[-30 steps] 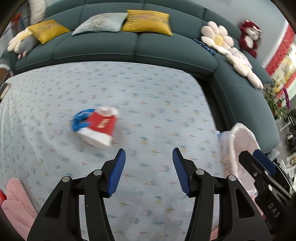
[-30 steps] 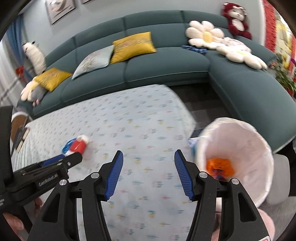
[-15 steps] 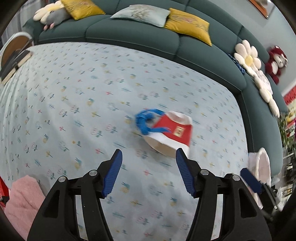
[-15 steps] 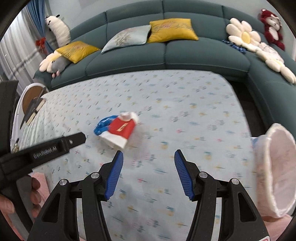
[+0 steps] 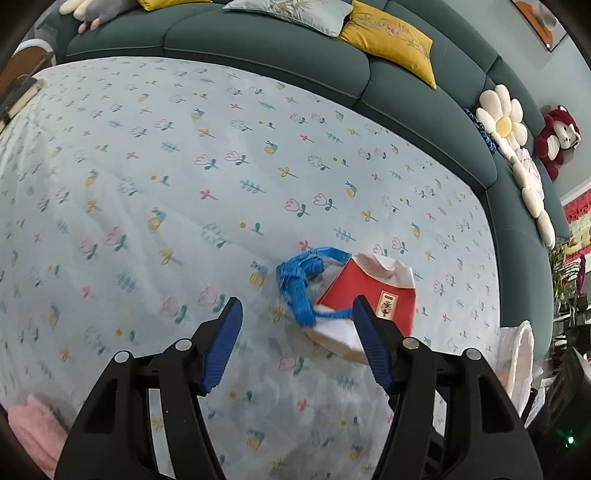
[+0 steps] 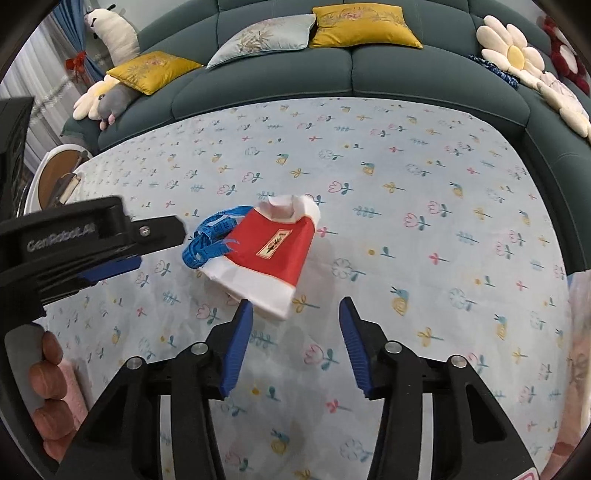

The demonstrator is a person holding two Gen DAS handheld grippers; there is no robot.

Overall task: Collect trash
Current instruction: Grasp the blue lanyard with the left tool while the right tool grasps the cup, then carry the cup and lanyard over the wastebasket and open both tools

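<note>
We are in a home living room: a teal corner sofa [image 6: 351, 70] with yellow cushions [image 6: 364, 27], a flower-shaped pillow [image 6: 511, 55], plush toys [image 5: 557, 138], and what seems a framed picture [image 5: 541, 24] on the wall, cut off at the edge

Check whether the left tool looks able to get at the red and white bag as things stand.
Probably yes. The left tool is open just short of the red and white bag, nothing lies between them on the floral cloth, though blue tape lies against it.
</note>
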